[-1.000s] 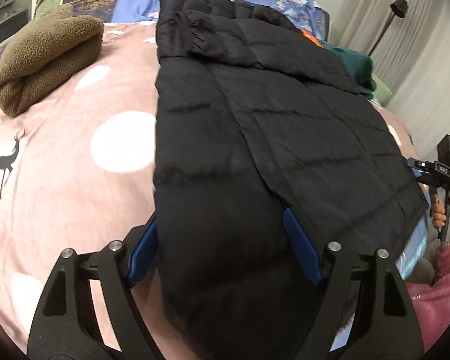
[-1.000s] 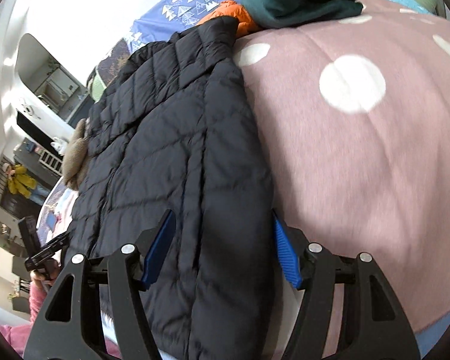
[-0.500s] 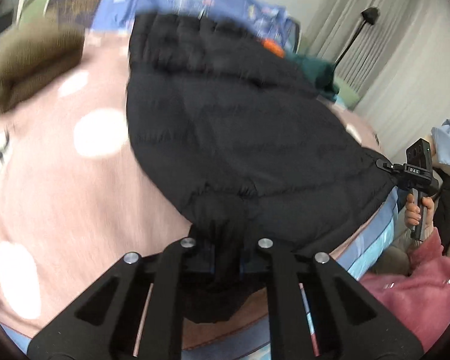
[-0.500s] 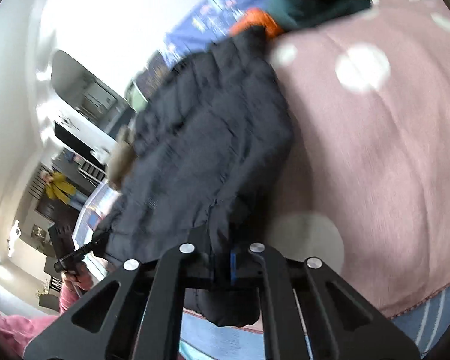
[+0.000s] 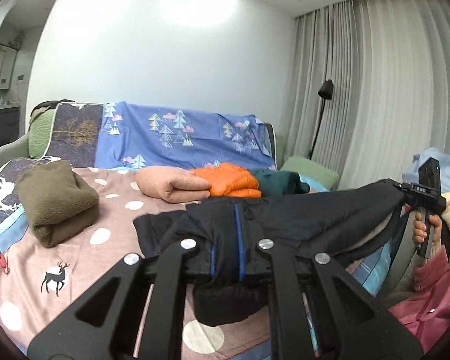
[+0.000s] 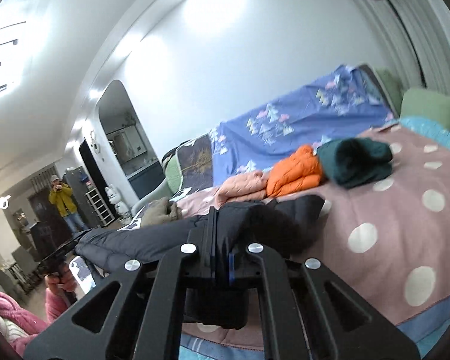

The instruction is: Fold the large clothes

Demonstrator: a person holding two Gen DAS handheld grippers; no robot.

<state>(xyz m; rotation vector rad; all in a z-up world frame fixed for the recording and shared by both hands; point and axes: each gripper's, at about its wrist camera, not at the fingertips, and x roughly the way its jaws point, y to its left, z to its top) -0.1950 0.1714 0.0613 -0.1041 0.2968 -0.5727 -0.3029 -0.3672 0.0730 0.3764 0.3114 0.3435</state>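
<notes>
The black quilted jacket (image 5: 300, 219) is a puffy, matte garment with stitched panels, its fabric bunched and creased where it is gripped. Its near edge is lifted off the pink spotted bedspread (image 5: 111, 210) and stretched between 2 grippers, so its long axis runs side to side across the left wrist view, roughly parallel to the near edge of the bed. The far part appears to rest on the bedspread, though the raised fold hides how much of it lies there. A loose lump of the hem hangs below each gripper.

The left gripper (image 5: 225, 255) is clenched on 1 end of that lifted edge, black fabric squeezed between its blue pads. The right gripper (image 6: 222, 258) is likewise clamped tight on the other end, seen in the left wrist view at the far right, held by a hand (image 5: 426, 231). The jaws of both have just been closing, with the jacket between them.

Behind the jacket lie 4 folded bundles: brown (image 5: 57, 201), peach (image 5: 171, 184), orange (image 5: 231, 183) and dark green (image 5: 276, 183)
</notes>
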